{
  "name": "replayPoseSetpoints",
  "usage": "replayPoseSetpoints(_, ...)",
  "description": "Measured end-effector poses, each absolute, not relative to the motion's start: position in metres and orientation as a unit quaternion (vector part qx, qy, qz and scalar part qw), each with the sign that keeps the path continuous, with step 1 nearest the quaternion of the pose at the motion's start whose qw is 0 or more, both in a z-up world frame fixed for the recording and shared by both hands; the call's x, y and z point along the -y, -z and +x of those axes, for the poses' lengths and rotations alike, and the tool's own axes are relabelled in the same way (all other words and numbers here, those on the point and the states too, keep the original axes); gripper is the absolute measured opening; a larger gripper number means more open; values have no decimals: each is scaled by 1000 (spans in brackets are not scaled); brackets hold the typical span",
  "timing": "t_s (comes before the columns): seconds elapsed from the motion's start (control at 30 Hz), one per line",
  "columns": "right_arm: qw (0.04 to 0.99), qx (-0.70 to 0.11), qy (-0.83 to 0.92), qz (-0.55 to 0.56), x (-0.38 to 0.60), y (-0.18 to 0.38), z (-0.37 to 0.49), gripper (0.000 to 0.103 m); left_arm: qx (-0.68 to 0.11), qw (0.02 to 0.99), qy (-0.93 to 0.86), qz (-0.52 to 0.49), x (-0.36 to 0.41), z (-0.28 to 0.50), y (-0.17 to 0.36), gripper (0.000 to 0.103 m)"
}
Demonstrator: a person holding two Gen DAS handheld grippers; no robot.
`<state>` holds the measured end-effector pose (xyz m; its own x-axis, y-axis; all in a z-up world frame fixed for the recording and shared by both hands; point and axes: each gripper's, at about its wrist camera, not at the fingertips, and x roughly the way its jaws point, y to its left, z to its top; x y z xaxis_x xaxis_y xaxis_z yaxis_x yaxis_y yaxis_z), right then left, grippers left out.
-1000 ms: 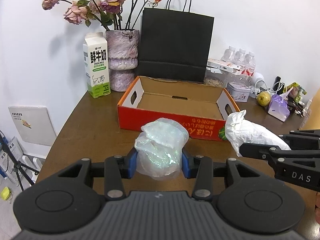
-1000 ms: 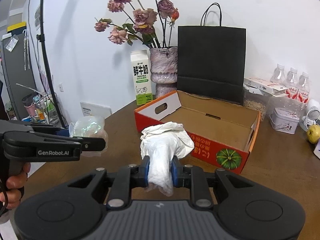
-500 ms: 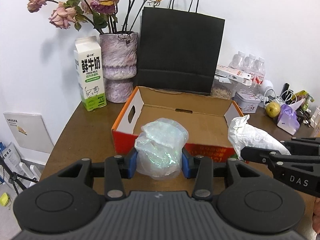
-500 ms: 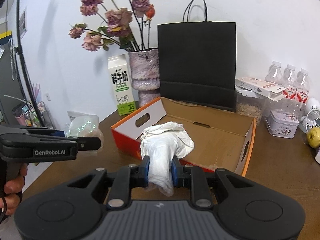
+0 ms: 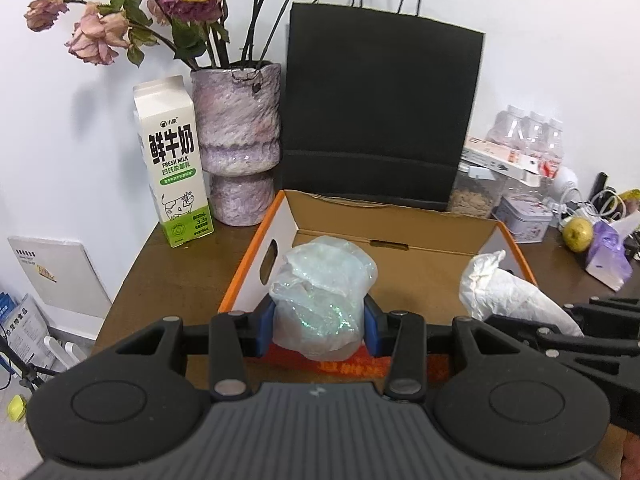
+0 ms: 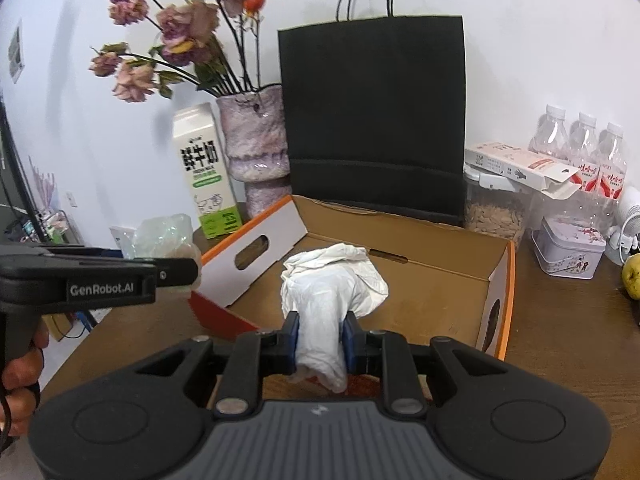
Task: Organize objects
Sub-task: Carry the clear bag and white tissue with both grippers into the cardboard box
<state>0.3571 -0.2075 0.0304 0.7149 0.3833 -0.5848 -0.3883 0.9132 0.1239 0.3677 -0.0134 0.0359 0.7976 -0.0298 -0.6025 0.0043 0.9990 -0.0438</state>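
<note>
My left gripper (image 5: pixel 319 320) is shut on a crumpled, shimmering clear plastic bag (image 5: pixel 324 298), held over the front left edge of the open cardboard box (image 5: pixel 404 216). My right gripper (image 6: pixel 320 340) is shut on a crumpled white bag (image 6: pixel 332 292), held over the front of the same box (image 6: pixel 444 256). In the left wrist view the white bag (image 5: pixel 508 292) shows at the right. The right wrist view has the clear bag (image 6: pixel 164 234) and the left gripper at its left edge. The box's brown floor is bare.
Behind the box stand a black paper bag (image 5: pixel 380 116), a purple vase of dried roses (image 5: pixel 240 140) and a milk carton (image 5: pixel 174 160). At the right lie water bottles (image 6: pixel 580 148), a tin (image 6: pixel 568 246), a seed jar (image 6: pixel 494 216) and a pear (image 5: pixel 578 234). The table edge (image 5: pixel 124 292) drops off at left.
Both grippers have moved forward towards the box with their bags; the box, vase and black bag now look nearer and larger. Neither grip has changed.
</note>
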Motion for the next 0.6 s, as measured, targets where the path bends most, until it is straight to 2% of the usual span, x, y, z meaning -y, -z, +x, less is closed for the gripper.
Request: replayPoseSetpoints(0.6,922,-347,-172,-1,204,-4,428,21,-345,938,-7,-22,15,445,-18,43)
